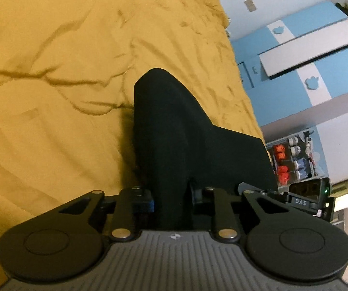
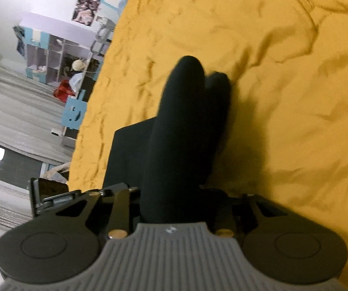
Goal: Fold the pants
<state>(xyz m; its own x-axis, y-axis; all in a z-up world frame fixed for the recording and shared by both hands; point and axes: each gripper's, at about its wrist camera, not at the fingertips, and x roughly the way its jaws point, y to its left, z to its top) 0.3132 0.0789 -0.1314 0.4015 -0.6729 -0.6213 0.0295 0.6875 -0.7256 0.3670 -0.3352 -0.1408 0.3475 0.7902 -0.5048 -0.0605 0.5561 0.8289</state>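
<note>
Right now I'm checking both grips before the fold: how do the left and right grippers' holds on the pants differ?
The left gripper holds one smooth ridge of the pants; the right gripper holds a bunch ending in two rounded lobes. Flat cloth spreads right of the left gripper's ridge, left of the right's. Both are clamped on black cloth over the yellow bedspread.

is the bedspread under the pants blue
No, the bedspread under the black pants is mustard yellow; blue appears only on the furniture beside the bed.

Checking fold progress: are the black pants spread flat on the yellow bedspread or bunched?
Bunched. The black pants rise in a gathered ridge off the yellow bedspread, running between both grippers' fingers.
</note>
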